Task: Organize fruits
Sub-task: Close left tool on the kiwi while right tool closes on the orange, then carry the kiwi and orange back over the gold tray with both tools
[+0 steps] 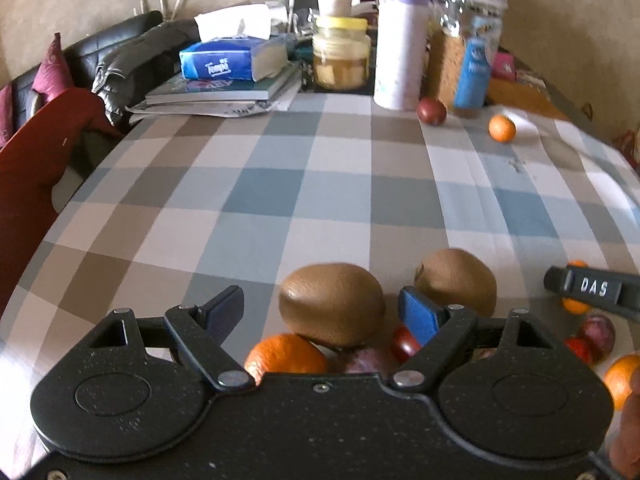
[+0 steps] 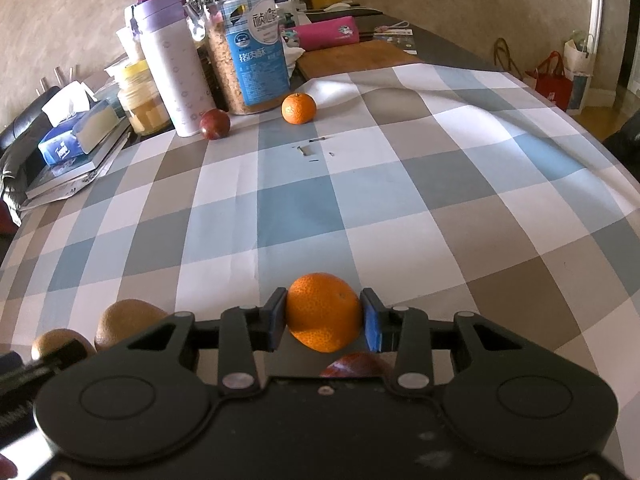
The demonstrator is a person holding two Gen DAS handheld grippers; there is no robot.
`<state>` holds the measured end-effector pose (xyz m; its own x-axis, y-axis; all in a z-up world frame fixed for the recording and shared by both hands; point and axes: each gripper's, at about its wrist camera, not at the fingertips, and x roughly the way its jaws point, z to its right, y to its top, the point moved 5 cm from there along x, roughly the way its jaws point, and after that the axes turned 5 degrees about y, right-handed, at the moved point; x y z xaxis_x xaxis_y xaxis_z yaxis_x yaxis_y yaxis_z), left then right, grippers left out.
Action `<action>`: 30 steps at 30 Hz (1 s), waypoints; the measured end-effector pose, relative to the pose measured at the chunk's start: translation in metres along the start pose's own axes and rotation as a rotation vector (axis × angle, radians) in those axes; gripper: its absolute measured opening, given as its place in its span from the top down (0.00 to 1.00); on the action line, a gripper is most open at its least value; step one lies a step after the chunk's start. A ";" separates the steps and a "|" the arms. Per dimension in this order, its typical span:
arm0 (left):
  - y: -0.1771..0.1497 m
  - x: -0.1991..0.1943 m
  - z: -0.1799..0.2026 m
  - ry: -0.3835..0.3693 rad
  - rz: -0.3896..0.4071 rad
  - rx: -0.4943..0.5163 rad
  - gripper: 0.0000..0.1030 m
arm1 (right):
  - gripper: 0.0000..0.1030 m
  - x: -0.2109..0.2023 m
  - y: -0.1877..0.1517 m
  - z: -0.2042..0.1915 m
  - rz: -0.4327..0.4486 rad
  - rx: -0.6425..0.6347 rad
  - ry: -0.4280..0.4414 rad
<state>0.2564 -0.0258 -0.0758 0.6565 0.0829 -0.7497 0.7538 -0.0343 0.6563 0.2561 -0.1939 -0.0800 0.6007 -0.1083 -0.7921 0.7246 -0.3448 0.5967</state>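
Two pads of the right gripper (image 2: 324, 316) clamp a mandarin (image 2: 323, 311) at lower centre; left gripper (image 1: 322, 310) spread around a kiwi (image 1: 332, 310).

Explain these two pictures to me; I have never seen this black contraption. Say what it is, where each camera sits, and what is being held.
A person holds hand-operated tongs in each hand, each carrying a camera looking along its fingers. The left view shows the left tongs open around a brown fuzzy kiwi, not pressing it, among more fruit. The right view shows the right tongs shut on a small orange mandarin. On the checked tablecloth farther off lie another mandarin and a dark red plum beside jars.
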 end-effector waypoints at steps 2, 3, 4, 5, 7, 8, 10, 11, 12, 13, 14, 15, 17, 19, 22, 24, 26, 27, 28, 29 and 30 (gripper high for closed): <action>-0.001 0.001 0.001 0.017 0.004 0.007 0.17 | 0.62 0.000 0.000 0.000 -0.001 -0.001 0.000; -0.001 0.002 0.001 0.023 0.003 0.007 0.17 | 0.62 0.000 0.000 0.000 -0.001 0.000 0.000; -0.001 0.003 0.001 0.027 0.000 0.002 0.17 | 0.62 0.000 0.000 0.000 0.000 0.001 0.001; -0.002 0.005 0.000 0.028 -0.004 -0.005 0.17 | 0.62 0.000 0.000 0.000 0.000 0.002 0.001; -0.002 0.008 -0.001 0.032 -0.015 -0.017 0.17 | 0.62 0.000 0.000 0.000 0.000 0.001 0.001; -0.002 0.010 -0.002 0.035 -0.023 -0.028 0.18 | 0.62 0.000 0.000 0.000 0.000 0.001 0.001; -0.003 0.013 -0.004 0.033 -0.033 -0.046 0.18 | 0.62 0.000 0.000 0.000 0.000 -0.002 -0.001; -0.003 0.014 -0.004 0.028 -0.037 -0.056 0.20 | 0.62 0.000 0.000 0.000 0.001 -0.004 -0.002; -0.003 0.016 -0.004 0.021 -0.043 -0.065 0.20 | 0.62 0.000 0.000 0.000 0.001 -0.007 -0.004; -0.004 0.017 -0.005 0.016 -0.049 -0.074 0.21 | 0.62 0.000 -0.001 -0.001 0.002 -0.009 -0.006; -0.004 0.018 -0.005 0.011 -0.058 -0.084 0.21 | 0.62 0.000 -0.001 -0.001 0.002 -0.011 -0.007; -0.004 0.020 -0.006 0.004 -0.067 -0.089 0.22 | 0.62 0.000 -0.001 -0.001 0.002 -0.012 -0.007; -0.005 0.021 -0.006 -0.017 -0.075 -0.096 0.28 | 0.62 0.000 -0.001 -0.001 0.003 -0.013 -0.007; -0.004 0.018 -0.005 -0.042 -0.059 -0.102 0.37 | 0.62 0.000 -0.001 -0.001 0.003 -0.012 -0.008; -0.003 0.015 -0.003 -0.047 -0.040 -0.104 0.39 | 0.62 0.000 -0.001 -0.001 0.004 -0.010 -0.009; -0.002 0.015 -0.003 -0.048 -0.034 -0.108 0.39 | 0.62 -0.001 -0.001 0.001 0.005 0.004 -0.007; 0.000 0.012 -0.005 -0.070 -0.019 -0.130 0.40 | 0.62 -0.002 0.001 0.005 0.008 0.031 0.004; 0.001 0.010 -0.005 -0.084 -0.008 -0.139 0.40 | 0.62 -0.003 0.001 0.007 0.012 0.046 0.009; 0.002 0.008 -0.006 -0.093 0.005 -0.148 0.39 | 0.62 -0.004 0.003 0.009 0.019 0.060 0.015; 0.003 0.006 -0.006 -0.095 0.017 -0.153 0.39 | 0.62 -0.006 0.004 0.012 0.029 0.077 0.021; 0.003 0.004 -0.006 -0.092 0.029 -0.154 0.39 | 0.62 -0.008 0.005 0.014 0.040 0.087 0.025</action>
<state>0.2616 -0.0193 -0.0761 0.6832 -0.0077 -0.7302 0.7257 0.1181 0.6778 0.2503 -0.2076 -0.0720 0.6377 -0.1007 -0.7637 0.6682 -0.4209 0.6135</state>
